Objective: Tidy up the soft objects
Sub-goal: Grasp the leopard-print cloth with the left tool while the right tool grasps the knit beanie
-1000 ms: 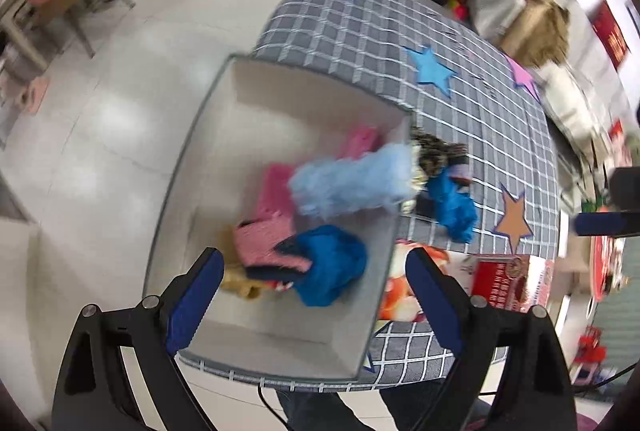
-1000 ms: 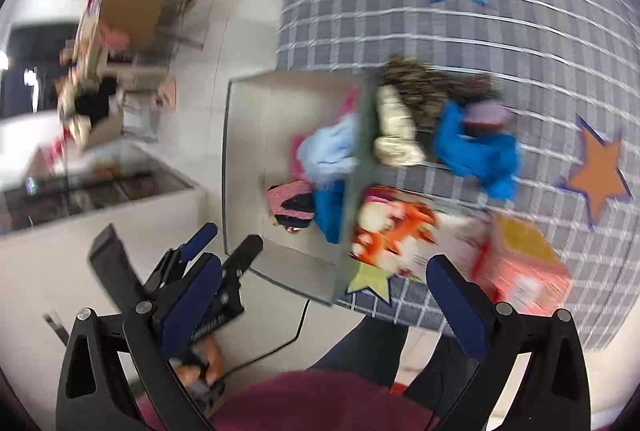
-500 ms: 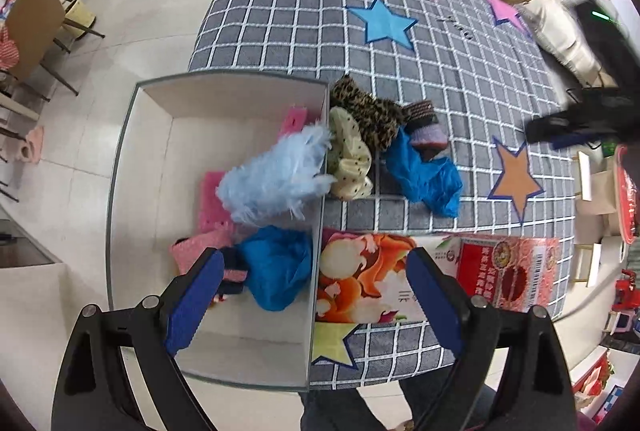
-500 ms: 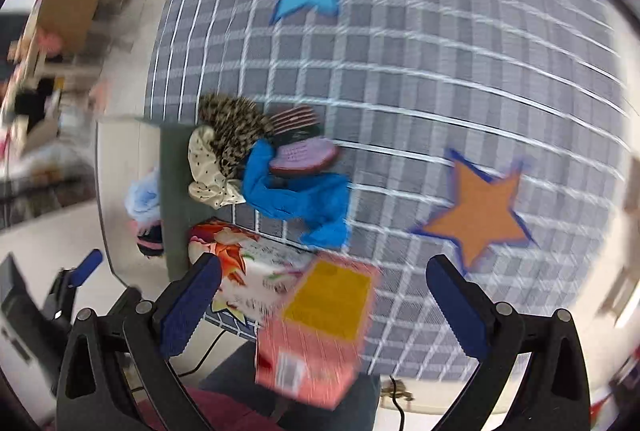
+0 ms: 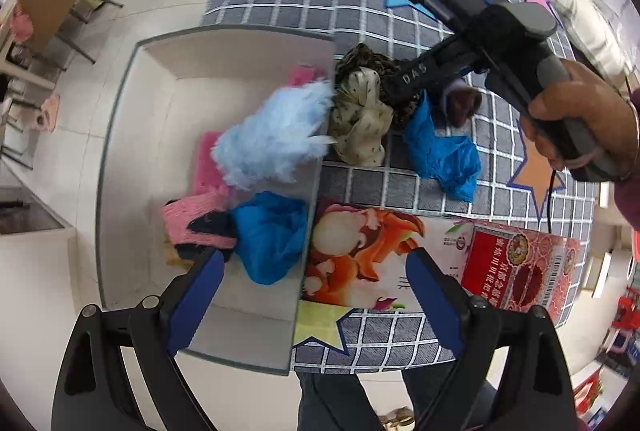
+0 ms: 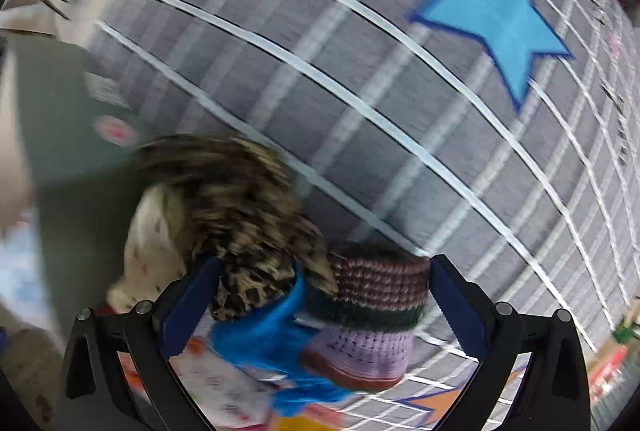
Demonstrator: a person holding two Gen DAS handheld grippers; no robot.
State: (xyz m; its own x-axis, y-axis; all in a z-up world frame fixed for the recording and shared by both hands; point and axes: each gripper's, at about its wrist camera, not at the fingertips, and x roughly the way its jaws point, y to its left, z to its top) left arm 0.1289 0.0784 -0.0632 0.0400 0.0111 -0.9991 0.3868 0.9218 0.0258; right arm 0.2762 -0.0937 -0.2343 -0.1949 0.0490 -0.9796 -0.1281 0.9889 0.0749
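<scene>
The right gripper (image 6: 320, 295) stands spread wide over a heap of soft things on the checked tablecloth (image 6: 360, 91). Between its pads lie a leopard-print cloth (image 6: 248, 231), a blue cloth (image 6: 272, 335) and a striped knitted piece (image 6: 372, 311), none of them pinched. Just left of the heap, a cream dotted cloth (image 5: 360, 123) lies against the wall of the open box (image 5: 160, 63). The left gripper (image 5: 312, 291) hangs empty and spread over the box's near edge. Below it in the box are a pale blue fluffy piece (image 5: 272, 139), another blue cloth (image 5: 272, 235) and pink items (image 5: 188, 223). A printed carton (image 5: 440, 263) lies flat beside the box.
</scene>
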